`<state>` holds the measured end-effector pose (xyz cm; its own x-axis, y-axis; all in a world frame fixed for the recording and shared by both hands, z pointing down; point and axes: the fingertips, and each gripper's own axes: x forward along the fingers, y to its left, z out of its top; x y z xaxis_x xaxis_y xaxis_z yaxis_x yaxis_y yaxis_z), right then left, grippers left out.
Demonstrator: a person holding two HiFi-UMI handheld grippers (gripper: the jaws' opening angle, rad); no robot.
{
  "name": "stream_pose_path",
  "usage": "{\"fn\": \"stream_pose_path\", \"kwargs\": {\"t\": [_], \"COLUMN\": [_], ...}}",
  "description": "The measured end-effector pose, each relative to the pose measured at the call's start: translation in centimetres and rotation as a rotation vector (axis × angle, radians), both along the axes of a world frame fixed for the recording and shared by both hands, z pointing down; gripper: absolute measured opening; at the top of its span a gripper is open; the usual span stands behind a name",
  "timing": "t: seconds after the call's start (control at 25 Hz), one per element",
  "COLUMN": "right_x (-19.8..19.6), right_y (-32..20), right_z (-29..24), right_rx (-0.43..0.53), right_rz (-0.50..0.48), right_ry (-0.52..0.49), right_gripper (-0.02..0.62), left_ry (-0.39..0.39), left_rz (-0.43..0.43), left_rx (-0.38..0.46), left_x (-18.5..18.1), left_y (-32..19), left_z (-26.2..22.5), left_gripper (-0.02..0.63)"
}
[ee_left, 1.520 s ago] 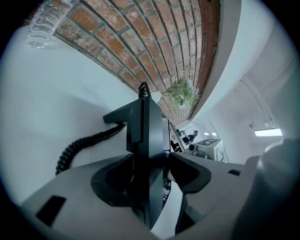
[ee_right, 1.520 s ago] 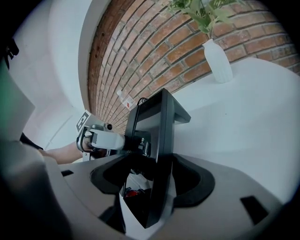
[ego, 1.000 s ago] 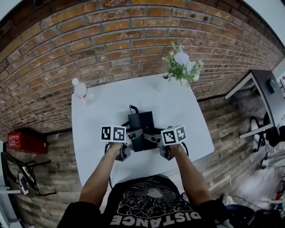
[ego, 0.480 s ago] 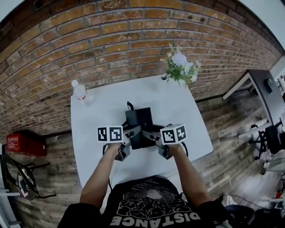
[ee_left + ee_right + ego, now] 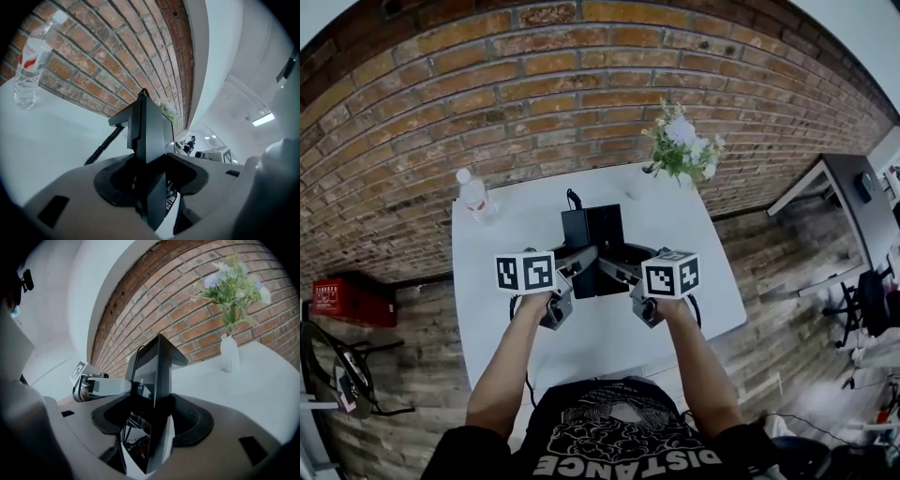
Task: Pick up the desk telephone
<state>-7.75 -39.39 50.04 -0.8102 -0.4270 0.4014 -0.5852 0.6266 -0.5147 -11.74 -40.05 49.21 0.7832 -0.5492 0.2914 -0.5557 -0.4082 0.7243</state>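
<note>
The black desk telephone (image 5: 592, 246) hangs above the white table (image 5: 694, 272), held from both sides. My left gripper (image 5: 579, 267) is shut on its left edge and my right gripper (image 5: 615, 270) on its right edge. In the left gripper view the telephone (image 5: 147, 136) stands edge-on, clamped in the gripper (image 5: 149, 183), and its coiled cord (image 5: 101, 147) trails down to the left. In the right gripper view the telephone (image 5: 157, 371) is clamped in the gripper (image 5: 152, 427) in the same way, with the left gripper (image 5: 93, 385) beyond it.
A clear water bottle (image 5: 473, 195) stands at the table's far left corner, also in the left gripper view (image 5: 28, 65). A white vase of flowers (image 5: 682, 141) stands at the far right corner (image 5: 229, 352). A brick wall runs behind the table.
Both grippers have risen with the telephone between them. It has left the table top and sits higher and further up the picture than before.
</note>
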Motion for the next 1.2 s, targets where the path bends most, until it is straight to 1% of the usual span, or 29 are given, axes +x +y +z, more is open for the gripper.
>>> {"fn": "stream_pose_path", "kwargs": {"t": [0.32,0.6,1.0,1.2], "right_x": [-0.1,0.3,1.2,1.6], "right_y": [-1.0,-0.1,1.5,2.2], "right_z": [-5.4,-8.8,-15.0,-17.1], "right_rx": [0.117,0.2,0.357,0.418], "right_rz": [-0.001,-0.031,-0.079,-0.083], "right_ry": [-0.042,-0.053,-0.104,-0.138], "right_gripper": [0.264,0.264,0.265,0.265], "left_ry": [-0.033,-0.042,-0.096,-0.127], "left_rz": [-0.025,-0.067,-0.135,-0.151], "left_rx": [0.128,0.203,0.37,0.425], "left_x": [-0.1,0.3,1.1,1.5], "left_y": [-0.9,0.2,2.3,3.1], "left_z": [-5.6,-9.0,-15.5,-17.7], "left_gripper": [0.209,0.209,0.209,0.209]}}
